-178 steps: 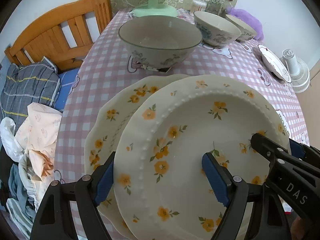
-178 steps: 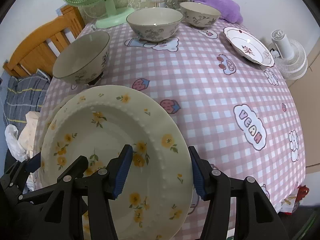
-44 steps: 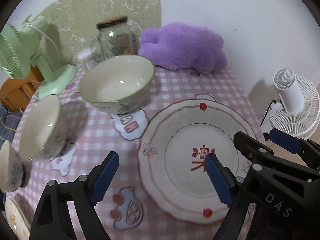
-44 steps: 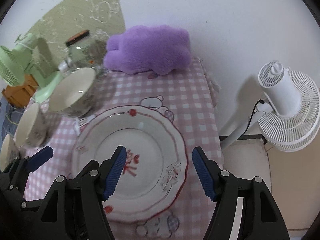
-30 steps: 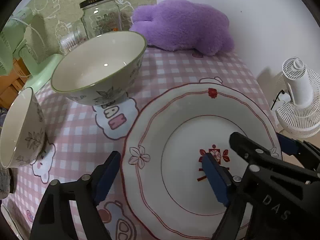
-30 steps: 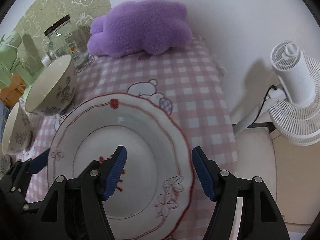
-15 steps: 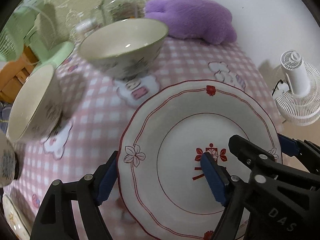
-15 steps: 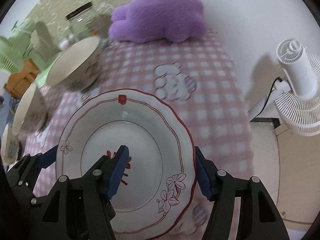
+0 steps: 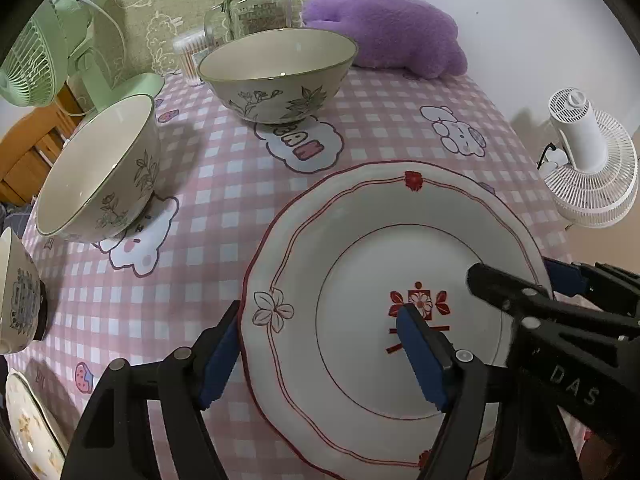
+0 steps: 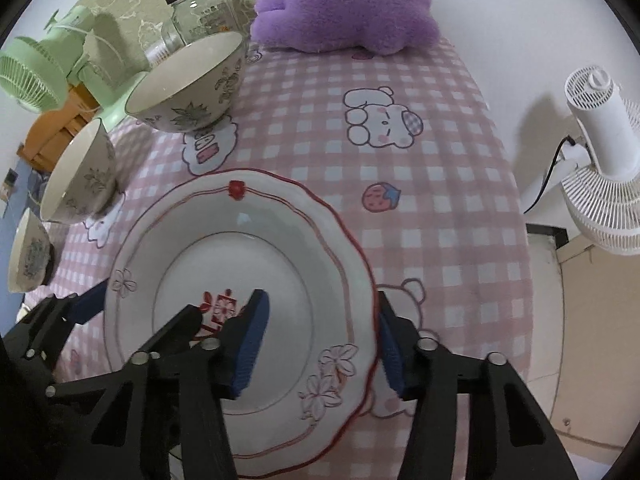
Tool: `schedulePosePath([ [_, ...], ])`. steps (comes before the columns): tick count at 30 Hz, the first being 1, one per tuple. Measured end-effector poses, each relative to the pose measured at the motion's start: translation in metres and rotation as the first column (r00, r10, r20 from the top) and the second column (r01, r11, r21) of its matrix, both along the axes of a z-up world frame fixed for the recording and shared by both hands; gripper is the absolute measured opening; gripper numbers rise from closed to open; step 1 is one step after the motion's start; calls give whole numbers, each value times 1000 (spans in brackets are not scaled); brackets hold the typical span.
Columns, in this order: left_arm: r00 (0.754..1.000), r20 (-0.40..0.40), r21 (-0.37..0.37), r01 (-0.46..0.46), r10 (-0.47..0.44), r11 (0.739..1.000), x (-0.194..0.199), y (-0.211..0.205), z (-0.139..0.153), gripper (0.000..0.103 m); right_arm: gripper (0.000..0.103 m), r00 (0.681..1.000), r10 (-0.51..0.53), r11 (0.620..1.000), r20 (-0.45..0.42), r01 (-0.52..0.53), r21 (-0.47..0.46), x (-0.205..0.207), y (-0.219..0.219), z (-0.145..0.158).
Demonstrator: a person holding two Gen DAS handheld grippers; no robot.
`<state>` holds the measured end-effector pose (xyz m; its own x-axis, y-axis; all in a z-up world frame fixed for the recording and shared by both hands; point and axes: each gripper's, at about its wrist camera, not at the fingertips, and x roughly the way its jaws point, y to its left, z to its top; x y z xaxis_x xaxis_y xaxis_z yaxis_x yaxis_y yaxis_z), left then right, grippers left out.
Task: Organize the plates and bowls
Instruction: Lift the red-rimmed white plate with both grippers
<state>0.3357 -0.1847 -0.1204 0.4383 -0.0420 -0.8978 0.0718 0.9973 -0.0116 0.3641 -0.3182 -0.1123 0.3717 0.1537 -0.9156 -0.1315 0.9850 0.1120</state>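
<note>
A white plate with red trim (image 9: 360, 248) hangs just above the pink checked tablecloth (image 9: 224, 184). My left gripper (image 9: 320, 312) straddles its left rim, one pad under the edge and one on the well, jaws closing on it. In the right wrist view my right gripper (image 10: 320, 296) clamps the plate (image 10: 240, 240) at its right rim, jaws closing too. Three floral bowls (image 9: 280, 76) (image 9: 100, 172) (image 9: 16, 300) stand to the left. A yellow-flowered plate (image 9: 28, 432) peeks in at the lower left.
A purple plush (image 9: 388, 28), a glass jar (image 9: 256, 4) and a cotton swab tub (image 9: 188, 56) line the far edge. A green fan (image 9: 40, 60) stands at the back left. A white fan (image 9: 588, 168) stands off the table's right edge.
Both grippers have taken the red-trimmed plate and drawn it back from the plush; the bear print that touched its far rim now lies well clear. The right jaws have narrowed.
</note>
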Motion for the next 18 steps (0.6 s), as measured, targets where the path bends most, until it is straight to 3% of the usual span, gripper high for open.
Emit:
schedulePosePath([
  [11, 1000, 0, -41, 9, -9, 999, 12, 7, -4, 72, 42, 999, 34, 999, 42, -33, -31, 13, 1, -4],
  [14, 1000, -5, -65, -16, 16, 998, 15, 13, -4, 64, 42, 995, 87, 995, 58, -84, -49, 12, 3, -4],
  [18, 1000, -1, -45, -26, 26, 999, 15, 11, -3, 64, 42, 996, 80, 996, 47, -77, -50, 11, 3, -3],
])
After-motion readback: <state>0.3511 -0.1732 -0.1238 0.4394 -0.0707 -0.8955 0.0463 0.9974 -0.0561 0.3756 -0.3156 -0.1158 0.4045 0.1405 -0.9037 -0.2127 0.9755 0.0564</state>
